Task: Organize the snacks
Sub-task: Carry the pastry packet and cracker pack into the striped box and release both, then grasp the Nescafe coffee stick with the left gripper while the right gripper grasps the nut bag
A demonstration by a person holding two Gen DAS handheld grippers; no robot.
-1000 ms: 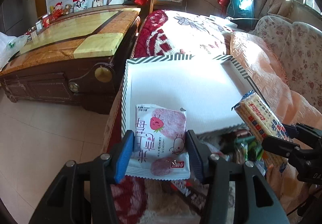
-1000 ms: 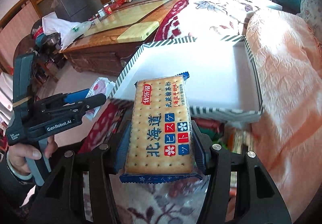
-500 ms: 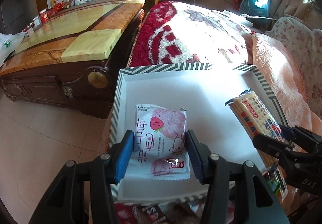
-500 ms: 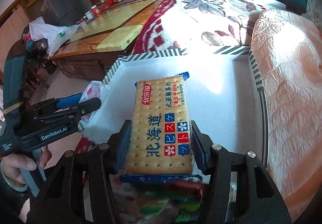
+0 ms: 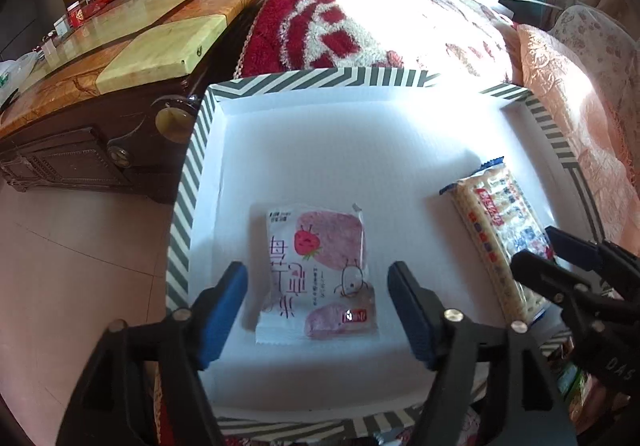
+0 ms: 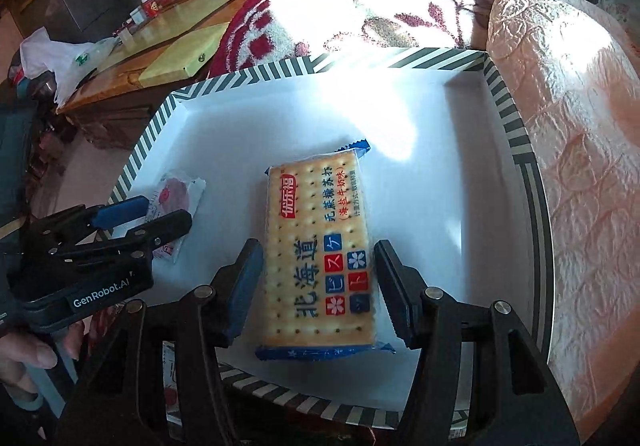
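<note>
A white tray with a striped rim (image 5: pixel 188 181) (image 6: pixel 516 133) lies on the sofa. A pink strawberry snack packet (image 5: pixel 318 274) lies on the tray floor between the fingers of my left gripper (image 5: pixel 316 306), which is open and clear of it. A cracker packet (image 6: pixel 320 258) lies flat on the tray between the fingers of my right gripper (image 6: pixel 318 286), which is open with a gap on each side. The cracker packet (image 5: pixel 500 238) and right gripper (image 5: pixel 552 254) show at the right in the left wrist view. The left gripper (image 6: pixel 140 213) shows over the pink packet (image 6: pixel 176 193).
A red and white fluffy blanket (image 5: pixel 360 13) lies beyond the tray. A peach cover (image 6: pixel 580 165) lies to its right. A wooden table (image 5: pixel 120 57) stands at the left over a tiled floor. More snack packets (image 5: pixel 576 390) lie below the tray's near edge.
Both grippers carried their packets forward over the tray and lowered them. Both have opened, and the pink packet and the cracker packet now rest on the tray floor.
</note>
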